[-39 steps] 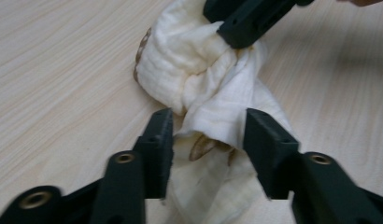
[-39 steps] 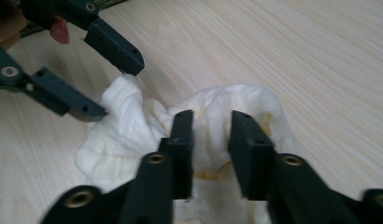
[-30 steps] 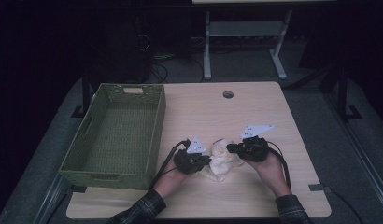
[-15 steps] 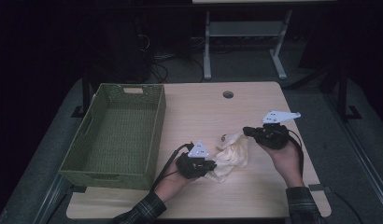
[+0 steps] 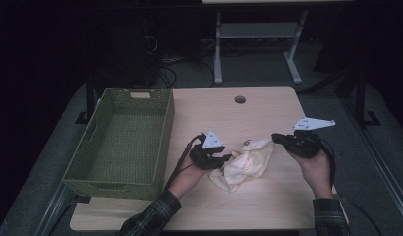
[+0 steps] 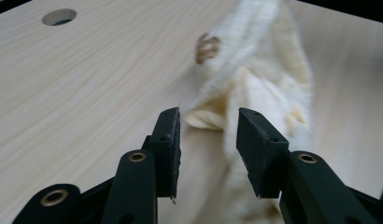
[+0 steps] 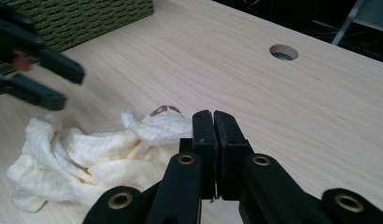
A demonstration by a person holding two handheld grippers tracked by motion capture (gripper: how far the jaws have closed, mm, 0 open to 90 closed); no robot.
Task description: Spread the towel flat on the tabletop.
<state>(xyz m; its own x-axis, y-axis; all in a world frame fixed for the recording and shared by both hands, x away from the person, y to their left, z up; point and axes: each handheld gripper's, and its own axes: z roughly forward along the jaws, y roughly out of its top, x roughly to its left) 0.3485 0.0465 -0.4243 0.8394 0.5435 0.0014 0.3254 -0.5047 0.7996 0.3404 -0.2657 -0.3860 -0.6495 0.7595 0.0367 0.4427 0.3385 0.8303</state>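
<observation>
A crumpled cream cloth (image 5: pixel 244 161) with a small brown tag lies on the wooden table (image 5: pixel 248 206), drawn out between my two grippers. My left gripper (image 5: pixel 228 158) sits at the cloth's left end; its jaws have just been opening and stand apart, a fold of the cloth (image 6: pixel 255 88) in the gap but not pressed. My right gripper (image 5: pixel 275 137) is at the cloth's far right corner, jaws shut. In the right gripper view the cloth (image 7: pixel 96 158) runs up behind the closed pads of that gripper (image 7: pixel 213 122), so it seems pinched low between them.
A green woven basket (image 5: pixel 162 128) stands on the left part of the table, its corner also showing in the right gripper view (image 7: pixel 87 18). A round cable hole (image 5: pixel 240 100) sits at the table's back. A metal stand is on the dark floor behind.
My right gripper has moved right and up, stretching the cloth out toward it. The left gripper's jaws have spread apart and it has shifted slightly right.
</observation>
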